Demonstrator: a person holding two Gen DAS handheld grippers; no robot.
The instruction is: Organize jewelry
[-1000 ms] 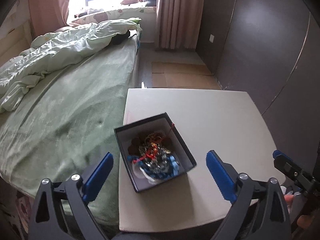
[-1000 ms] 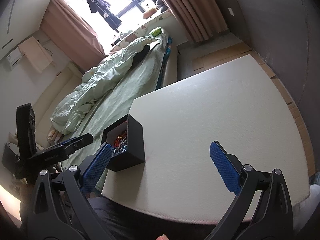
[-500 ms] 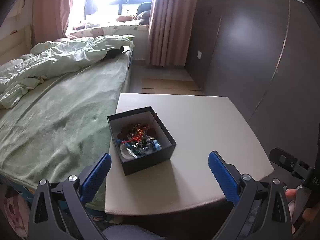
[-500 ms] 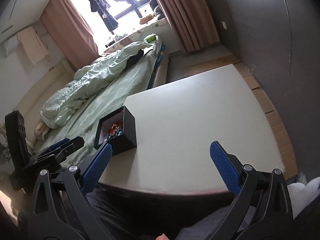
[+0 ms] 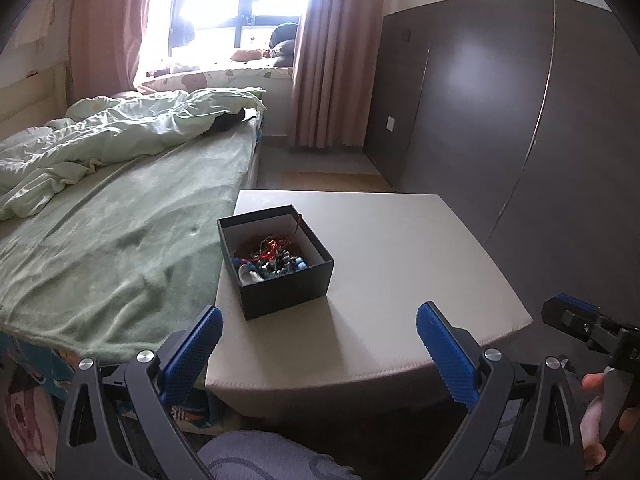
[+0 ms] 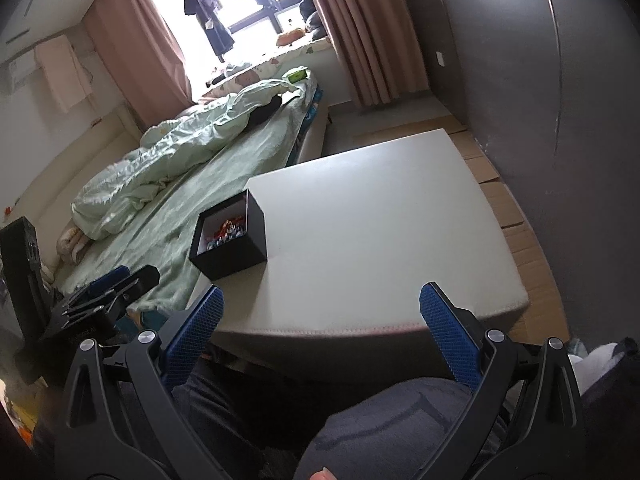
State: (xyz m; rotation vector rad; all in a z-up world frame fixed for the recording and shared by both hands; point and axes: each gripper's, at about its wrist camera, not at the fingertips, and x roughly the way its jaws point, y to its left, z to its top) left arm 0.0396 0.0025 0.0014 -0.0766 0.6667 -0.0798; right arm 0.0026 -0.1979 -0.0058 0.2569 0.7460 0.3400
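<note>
- The left gripper [image 5: 318, 340] hangs off the near edge of the table [image 5: 400, 280], its blue-padded fingers [image 5: 192, 354] spread wide with nothing between them
- The right gripper [image 6: 320, 328] is held the same way: fingers [image 6: 448, 332] wide apart, empty, poised above the person's knee [image 6: 400, 420] in grey cloth
- In the left wrist view the right gripper's blue tip shows at the far right, with the hand [image 5: 600, 412] that holds it just below
- In the right wrist view the left gripper's dark body sits off to the left, lower than the table top
- Just ahead of both tools comes the table's rounded near edge, pale and stitched along the rim
- Farther ahead, slightly left of the left gripper's centre line, stands the black box [image 5: 288, 292], open at the top, near the table's left edge
- Seen from the right gripper, the box lies ahead and to the left, beyond the left finger
- Inside the box lies the jewelry [image 5: 272, 258], a tangle of red cord, blue beads and shiny bits; single pieces are too small to tell apart
- A thin red strand [image 5: 297, 226] leans against the box's far inner wall
- Left of the table, touching or just beside it, runs the bed [image 5: 120, 240] under a green sheet
- Beyond that a crumpled pale duvet [image 5: 120, 136] lies toward the window
- Farthest off are the pink curtains [image 5: 332, 60] and the bright window [image 5: 224, 12]; a dark wardrobe [image 5: 500, 100] closes the right side
</note>
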